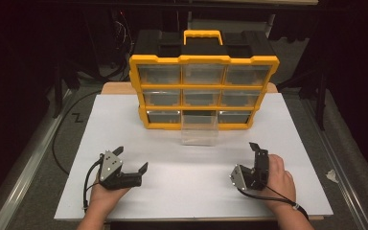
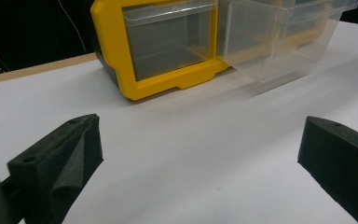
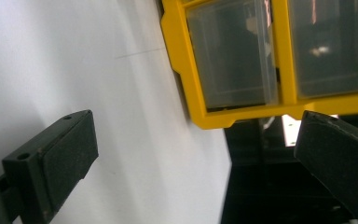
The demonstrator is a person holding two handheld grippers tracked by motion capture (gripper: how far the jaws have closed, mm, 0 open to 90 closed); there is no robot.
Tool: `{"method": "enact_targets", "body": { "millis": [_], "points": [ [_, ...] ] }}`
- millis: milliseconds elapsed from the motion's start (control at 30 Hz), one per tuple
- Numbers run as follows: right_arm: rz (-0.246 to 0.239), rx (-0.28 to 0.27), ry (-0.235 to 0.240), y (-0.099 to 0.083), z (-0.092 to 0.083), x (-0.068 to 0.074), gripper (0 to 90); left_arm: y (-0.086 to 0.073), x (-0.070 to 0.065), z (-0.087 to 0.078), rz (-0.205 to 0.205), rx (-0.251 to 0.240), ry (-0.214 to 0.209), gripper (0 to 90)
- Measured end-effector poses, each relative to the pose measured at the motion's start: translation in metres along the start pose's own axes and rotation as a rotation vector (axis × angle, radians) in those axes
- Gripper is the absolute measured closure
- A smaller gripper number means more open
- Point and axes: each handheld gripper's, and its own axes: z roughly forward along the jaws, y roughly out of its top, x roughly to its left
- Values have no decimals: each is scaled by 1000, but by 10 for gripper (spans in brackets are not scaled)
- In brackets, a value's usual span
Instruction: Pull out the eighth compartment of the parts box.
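— Tool positions? Both are held low over the white counter (image 1: 172, 191), well apart, each gripped from behind by a hand.

— Left tool (image 1: 133, 160): jaws spread wide, nothing between them, pointed toward the organizer (image 1: 202, 91).

— Right tool (image 1: 254, 162)?

— Turned on its side, jaws wide and empty.

— And the clear drawer (image 1: 200, 128)?

— Pulled partway out of the bottom middle slot, resting on the counter.

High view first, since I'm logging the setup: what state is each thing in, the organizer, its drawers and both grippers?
Yellow drawer organizer: upright on the white board, handle on top.
Bottom middle drawer: pulled far out onto the board, clear.
Other eight drawers: pushed in.
Left gripper: open, holds nothing.
Right gripper: open, holds nothing.
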Motion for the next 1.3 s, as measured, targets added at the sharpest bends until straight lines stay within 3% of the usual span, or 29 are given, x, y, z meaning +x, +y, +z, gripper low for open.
{"method": "enact_targets", "body": {
  "millis": [167, 200, 233, 267, 300, 333, 400, 433, 533, 633, 700, 800, 900, 1000, 1067, 1100, 1167, 1200, 1233, 1300],
  "points": [
    [125, 1, 42, -5, 2, -4, 9, 0, 0, -1, -6, 0, -2, 7],
    [180, 9, 47, -6, 2, -2, 10, 0, 0, -1, -6, -1, -4, 7],
    [189, 0, 56, -7, 2, -4, 10, 0, 0, -1, -6, -1, -5, 7],
    [235, 3, 73, -8, 2, -4, 10, 0, 0, -1, -7, -2, -5, 7],
    [236, -4, 76, -8, 2, -6, 10, 0, 0, -1, -6, -2, -6, 7],
    [284, -2, 88, -8, 2, -5, 10, 0, 0, -1, -6, -3, -7, 7],
    [316, -8, 99, -9, 2, -7, 10, 1, 0, -1, -5, -5, -7, 7],
    [360, -16, 101, -9, 3, -6, 10, 1, 1, -2, -9, -9, -6, 7],
    [394, -15, 117, -11, 3, -7, 15, 1, 2, -2, -10, -12, -5, 7],
    [480, -15, 151, -13, 3, -10, 15, 1, 4, -2, -17, -13, -4, 7],
    [583, -23, 181, -16, 1, -13, 14, 1, 6, -2, -20, -8, -6, 7],
    [666, -37, 206, -19, -1, -17, 14, 1, 5, -3, -22, -11, -7, 7],
    [757, -70, 247, -25, -5, -18, 15, 2, 5, -2, -22, -13, -9, 7],
    [800, -89, 253, -28, -8, -19, 15, 2, 5, -2, -24, -13, -9, 7],
    [873, -121, 261, -30, -11, -24, 15, 2, 5, -2, -23, -12, -8, 7],
    [873, -121, 261, -30, -11, -24, 15, 1, 4, -2, -23, -12, -8, 7],
    [942, -156, 255, -34, -12, -28, 12, 1, 4, -2, -20, -13, -6, 7],
    [942, -156, 255, -34, -12, -28, 12, 1, 4, -2, -20, -13, -6, 7],
    [1015, -189, 265, -37, -13, -30, 10, 1, 4, -2, -22, -15, -4, 7],
    [1053, -199, 270, -40, -13, -32, 10, 1, 5, -3, -22, -17, -1, 7]
  ]
}}
